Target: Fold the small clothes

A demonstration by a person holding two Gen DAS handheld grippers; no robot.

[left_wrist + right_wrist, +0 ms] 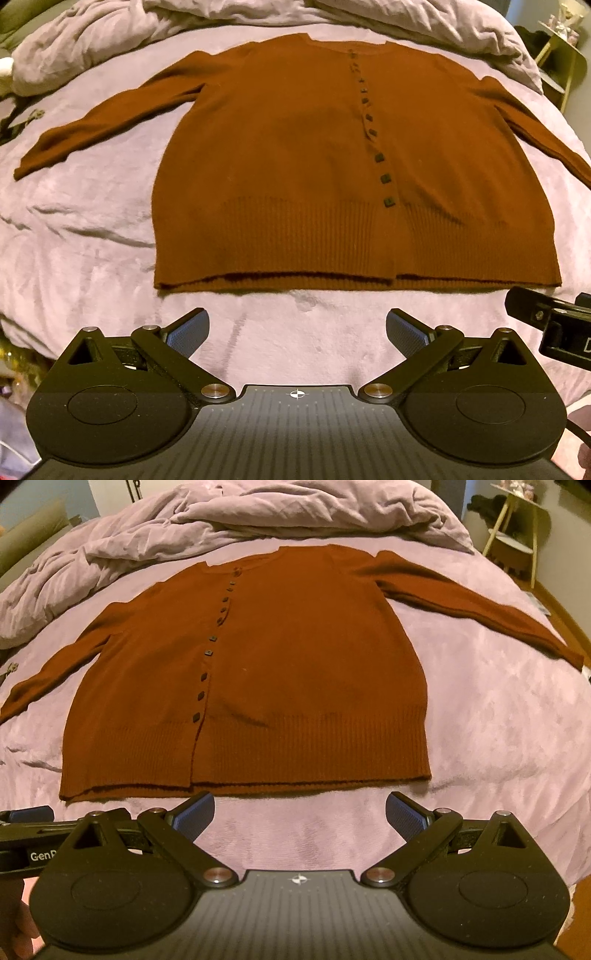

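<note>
Cardigan [295,166], rust-brown and buttoned, lies flat on the bed [92,229], face up, sleeves spread wide, hem nearest. It sits at twelve o'clock from both grippers: left gripper [297,334] and right gripper [300,816] hang just short of the hem, jaws apart, empty.

The only legible lettering appears in the right wrist view: white characters reading "GenR" on the black body of the left gripper [31,814], at the lower left edge of the frame. The word is cut off by the housing of the right gripper [300,814], so it is probably the start of a longer brand name. In the left wrist view, a white character shows on the black side of the right gripper [587,345] at the frame edge; it is too truncated to read. No other text, number or label is readable.
</note>
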